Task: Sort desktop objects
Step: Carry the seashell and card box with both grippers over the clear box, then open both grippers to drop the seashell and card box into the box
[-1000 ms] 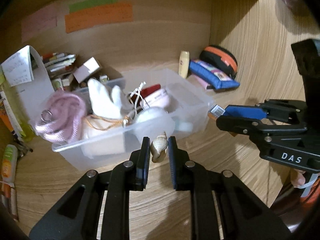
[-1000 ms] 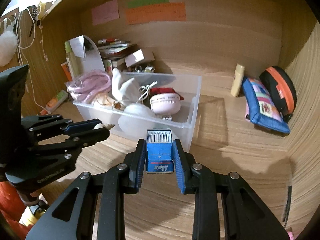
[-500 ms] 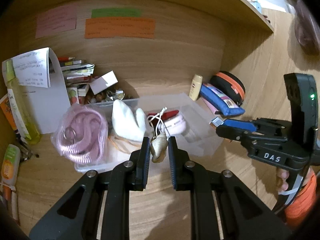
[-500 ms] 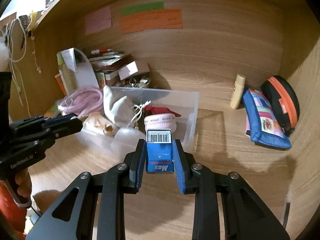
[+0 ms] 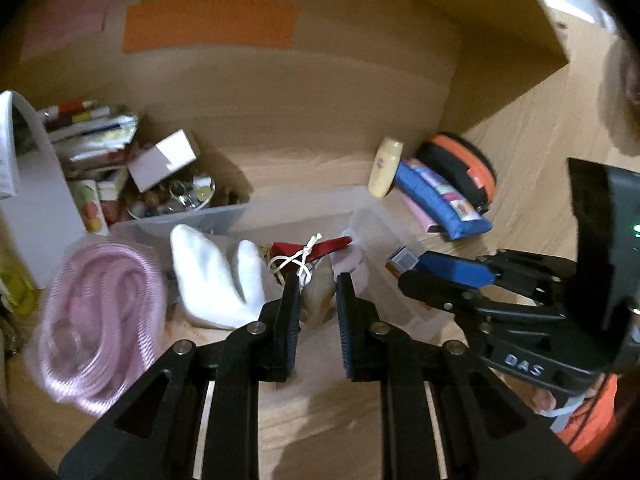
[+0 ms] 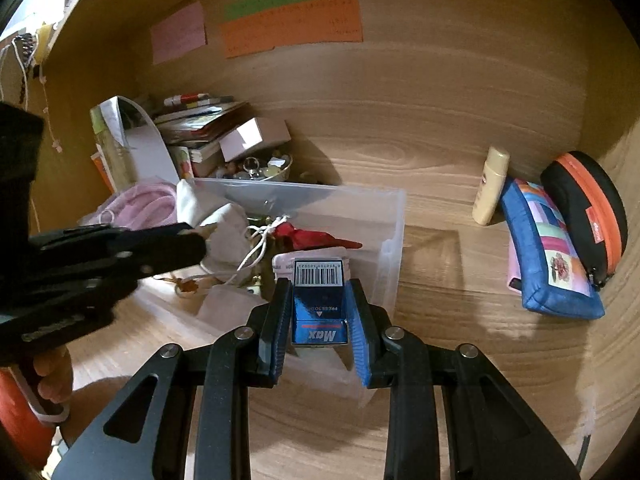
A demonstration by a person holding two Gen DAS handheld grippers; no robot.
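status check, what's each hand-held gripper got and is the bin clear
Left hand-held gripper shut on seashell. Right hand-held gripper shut on blue Max box. Both over the clear bin. Bin crowded: white cloth, red item.

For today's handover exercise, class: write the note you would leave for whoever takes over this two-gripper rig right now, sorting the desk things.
Left gripper: shut on a seashell, held over the clear plastic bin.
Right gripper: shut on a small blue box with a barcode, at the bin's near right corner.
Already in the bin: pink coil, white cloth, red item, round pink-and-white case.
Not in the bin: blue pouch, black-and-orange case, cream bottle.
Left: probably release shell and box into the bin.
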